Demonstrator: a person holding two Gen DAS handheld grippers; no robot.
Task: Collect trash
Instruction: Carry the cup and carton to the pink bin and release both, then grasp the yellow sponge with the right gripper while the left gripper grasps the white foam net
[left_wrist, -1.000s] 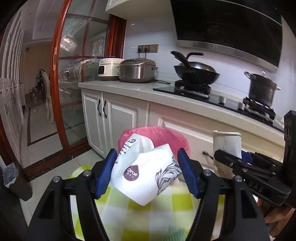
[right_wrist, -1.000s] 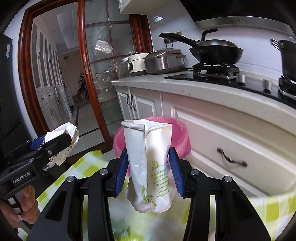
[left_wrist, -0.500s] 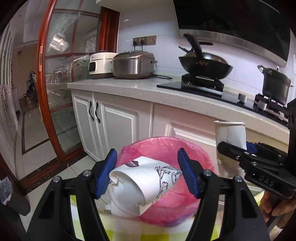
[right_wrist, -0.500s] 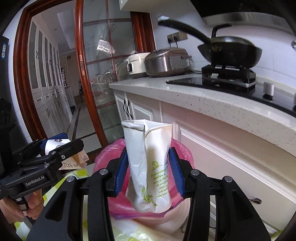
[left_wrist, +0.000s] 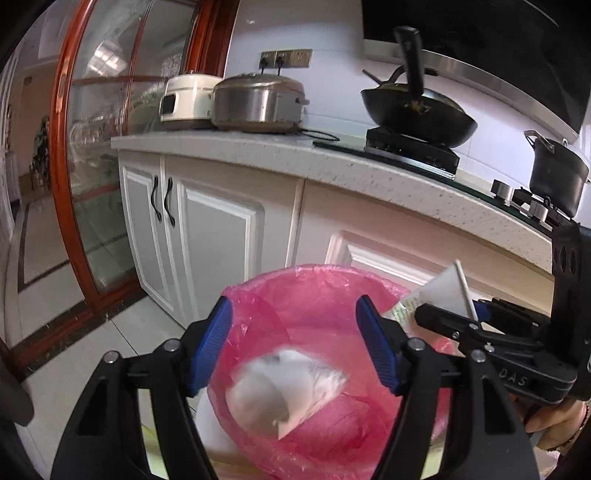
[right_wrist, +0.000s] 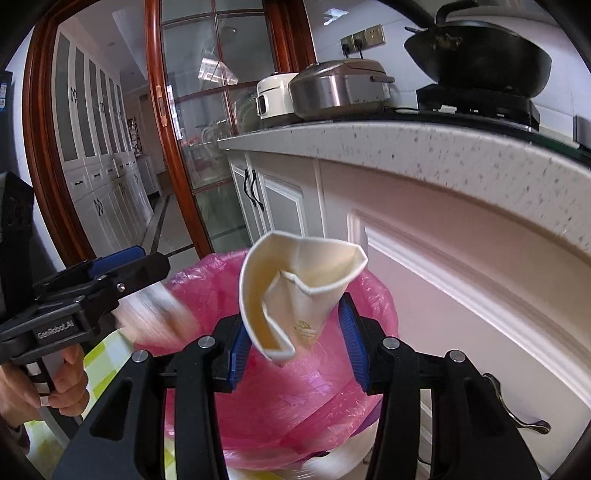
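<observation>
Left claw (left_wrist: 293, 347) hangs right over the mouth of the bin (left_wrist: 325, 288), blue fingers (left_wrist: 214, 343) spread wide with nothing between them, and there's the white wrapper (left_wrist: 284, 391), a blurred shape below the claw, inside the pink liner (left_wrist: 314, 314) of the bin, clear of both fingers. Over on the far side of the bin, the right claw (right_wrist: 295, 343) is tilted down toward the same opening, its blue pads (right_wrist: 351, 339) pinching a crushed paper cup (right_wrist: 295, 291) by its lower end; the cup's flattened, folded rim points up and away, above the bin's edge. From the right wrist camera the left claw shows at the near-left rim of the bin, a hand (right_wrist: 44, 387) wrapped round its grip, with a blurred pale smear just beneath it over the liner. Behind the bin, white cabinet doors (left_wrist: 192, 236) and a speckled kitchen surface (left_wrist: 332, 166) carrying two rice cookers (left_wrist: 258, 103) and a black wok (left_wrist: 417, 114) on its burner. A corner of green-checked cloth (right_wrist: 103, 354) shows beside the bin.
</observation>
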